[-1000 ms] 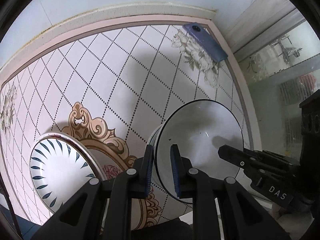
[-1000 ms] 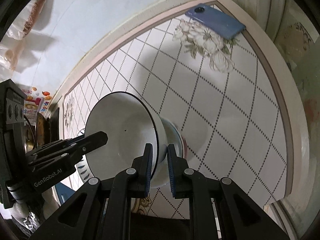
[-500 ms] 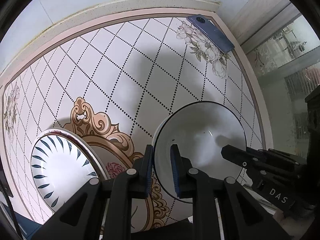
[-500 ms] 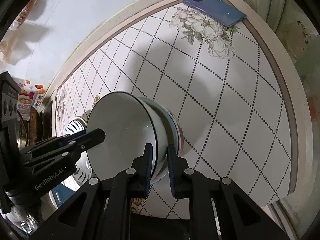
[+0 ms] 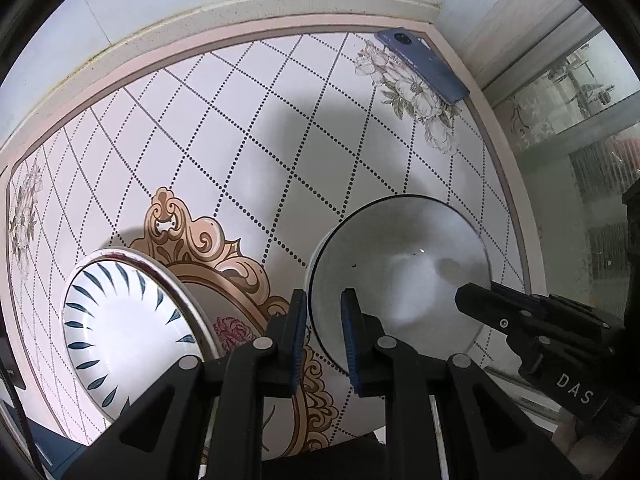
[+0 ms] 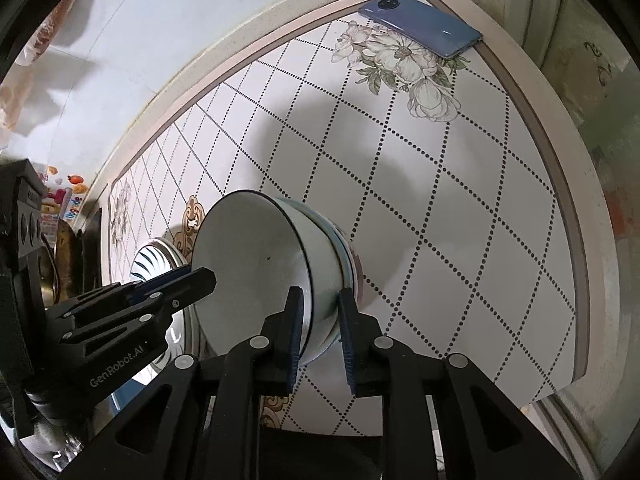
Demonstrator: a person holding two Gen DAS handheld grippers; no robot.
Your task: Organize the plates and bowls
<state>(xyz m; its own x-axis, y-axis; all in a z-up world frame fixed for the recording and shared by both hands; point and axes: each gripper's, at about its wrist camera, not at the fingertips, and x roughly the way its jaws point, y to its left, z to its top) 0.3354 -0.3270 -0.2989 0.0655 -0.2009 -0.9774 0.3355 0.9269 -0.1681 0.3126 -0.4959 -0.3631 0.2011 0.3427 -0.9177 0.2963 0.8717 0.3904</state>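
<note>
**Bowl held at both rims over the stack**

The white bowl point(image 6: 256, 272) with a dark rim line sits nested in at least one other bowl, whose rim shows just under it in the right wrist view; the stack point(image 6: 340, 256) rests on the patterned tabletop point(image 6: 460, 208), right of its gold medallion. The bowl looks slightly tipped relative to the one under it, so it is probably not fully seated.

Each tool straddles the rim from opposite sides. The right tool point(image 6: 318, 320) has one finger inside the bowl and one outside, with a visible gap between its pads and the wall; it looks loosened rather than clamped. The left tool point(image 5: 323, 320) brackets the near rim likewise, jaws narrowly apart with the rim between them; whether its pads press the wall I cannot tell. A hold at two opposite points keeps a wide, smooth bowl level while it goes into another, which is likely why both tools are here.

To the left lies a plate point(image 5: 120, 328) with blue leaf marks, in a metal-rimmed dish and apart from the bowls. Bowls in one pile and plates in another fits the task.

A blue phone point(image 6: 420, 32) lies at the far corner of the tabletop, well apart from the crockery.

Judging from this, the nesting step is near done; what remains is letting go and backing off without dragging the rim.
</note>
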